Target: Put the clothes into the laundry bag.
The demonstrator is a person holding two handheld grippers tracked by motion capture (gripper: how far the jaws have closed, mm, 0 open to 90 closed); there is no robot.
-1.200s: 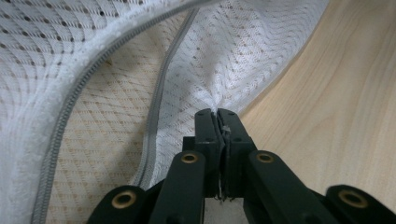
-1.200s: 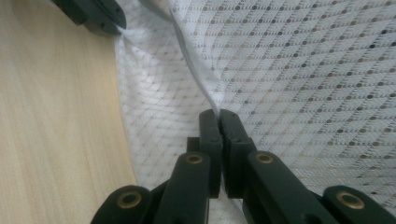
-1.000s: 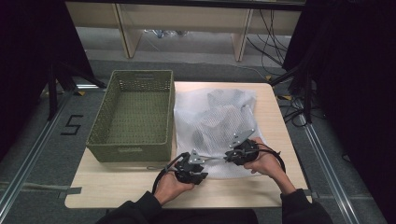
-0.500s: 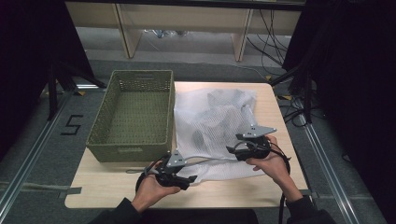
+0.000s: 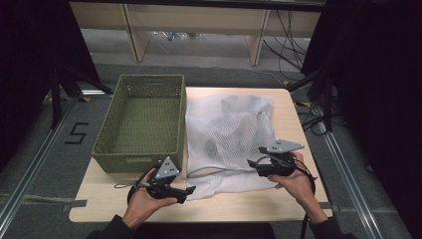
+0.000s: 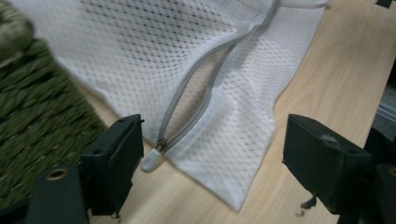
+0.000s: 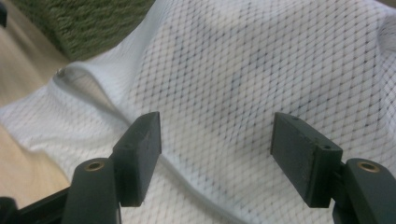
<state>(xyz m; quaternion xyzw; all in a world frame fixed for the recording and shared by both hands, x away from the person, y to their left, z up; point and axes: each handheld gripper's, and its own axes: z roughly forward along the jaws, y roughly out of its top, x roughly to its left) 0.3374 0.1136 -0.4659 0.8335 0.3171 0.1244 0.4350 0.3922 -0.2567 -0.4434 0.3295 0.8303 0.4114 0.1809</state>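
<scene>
Mesh laundry bag [image 5: 229, 139] lies flat on the wooden table [image 5: 293, 119], just right of the green basket [image 5: 142, 119], its grey zipper [image 6: 205, 88] partly undone along the near edge. Left gripper [image 5: 186, 190] hovers at the bag's near-left corner, held level in a palm-up hand; its jaws have just been opening, nothing between them. Right gripper [image 5: 253, 163] sits over the bag's near-right part, its jaws likewise spread and empty above the mesh.

table [image 5: 293, 124] | light wood | on it: green basket [image 5: 142, 122], white mesh bag [image 5: 229, 134]
</scene>
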